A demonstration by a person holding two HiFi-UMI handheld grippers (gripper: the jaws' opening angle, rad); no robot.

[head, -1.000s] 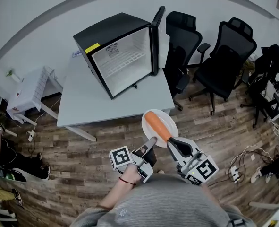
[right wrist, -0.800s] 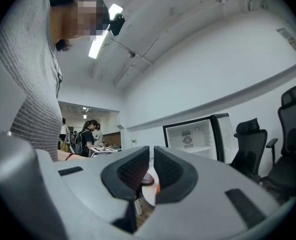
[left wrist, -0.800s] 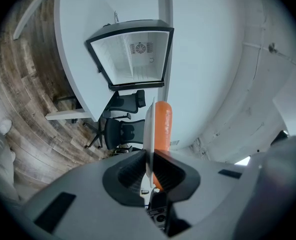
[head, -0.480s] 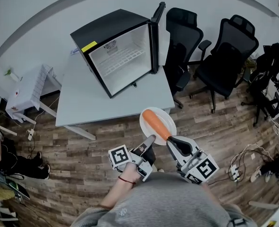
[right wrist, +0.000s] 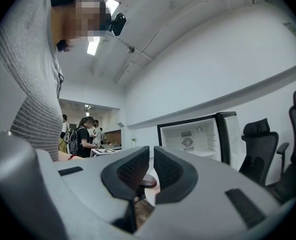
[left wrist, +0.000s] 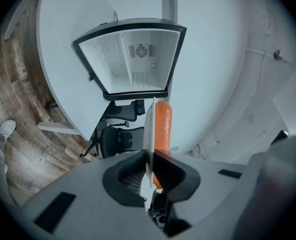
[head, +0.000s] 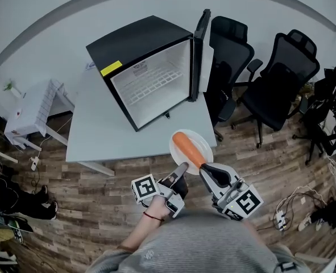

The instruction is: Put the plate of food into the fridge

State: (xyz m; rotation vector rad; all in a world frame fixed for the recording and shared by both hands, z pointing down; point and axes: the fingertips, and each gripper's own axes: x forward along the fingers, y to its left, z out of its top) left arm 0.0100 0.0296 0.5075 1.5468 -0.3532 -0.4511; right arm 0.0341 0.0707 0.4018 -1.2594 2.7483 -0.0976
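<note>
Fridge [head: 139, 38] on table [head: 99, 131], chairs [head: 273, 92] right.

The person holds both tools low in front of the grey-sweatered torso [head: 202, 246], reaching forward and roughly level. The left grey two-jaw gripper [head: 182, 167] is rolled onto its side, and its jaws are clamped on the near rim of a round white plate [head: 204, 141] – the rim sits edge-on between the pads. The bare left forearm [head: 136, 233], with a red band at the wrist, angles up to the left hand [head: 163, 205] behind that gripper's marker cube [head: 145, 187]. The right grey two-jaw gripper [head: 205, 168] sits just beside it, its tips at the same rim and its jaws drawn almost together – only a thin slit shows. Its own marker cube [head: 247, 202] faces up.
</note>
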